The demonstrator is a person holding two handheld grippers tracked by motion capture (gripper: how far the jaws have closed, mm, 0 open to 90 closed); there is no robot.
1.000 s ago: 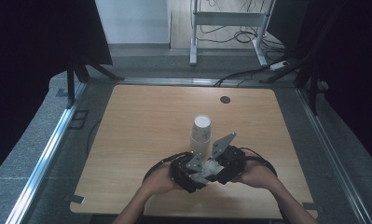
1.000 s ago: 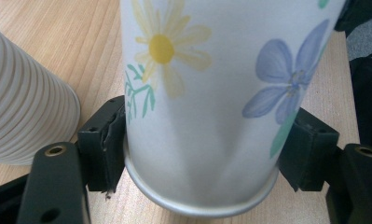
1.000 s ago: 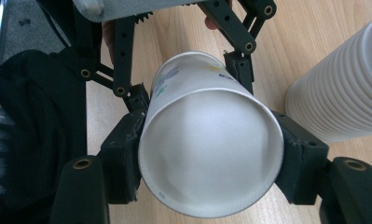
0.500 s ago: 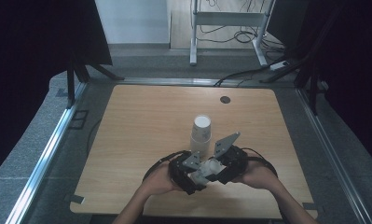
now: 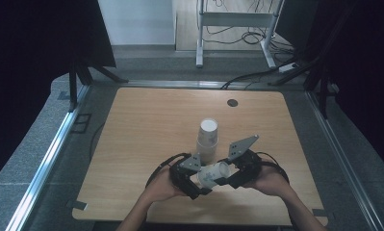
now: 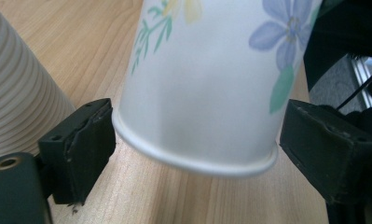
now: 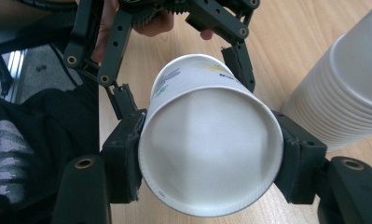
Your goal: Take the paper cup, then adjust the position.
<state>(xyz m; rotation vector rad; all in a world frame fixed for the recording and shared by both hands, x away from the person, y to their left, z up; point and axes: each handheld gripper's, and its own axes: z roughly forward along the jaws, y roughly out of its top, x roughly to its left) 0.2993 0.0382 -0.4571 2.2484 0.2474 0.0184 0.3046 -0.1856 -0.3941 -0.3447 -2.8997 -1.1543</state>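
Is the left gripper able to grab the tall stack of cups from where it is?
Probably not yet. The flowered cup, clamped by the right gripper, sits between the left gripper's jaws, which have just been opening. Once that cup is out, the stack of cups stands right beside it with nothing in between.

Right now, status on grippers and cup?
Right gripper shut on cup at its mouth. Left gripper jaws just opening, clear of cup's base. Cup stack close behind.

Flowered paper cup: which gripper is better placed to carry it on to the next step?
Right. The right gripper clamps the flowered paper cup at its rim, while the left gripper has just been opening its jaws, now standing clear of the cup's base.
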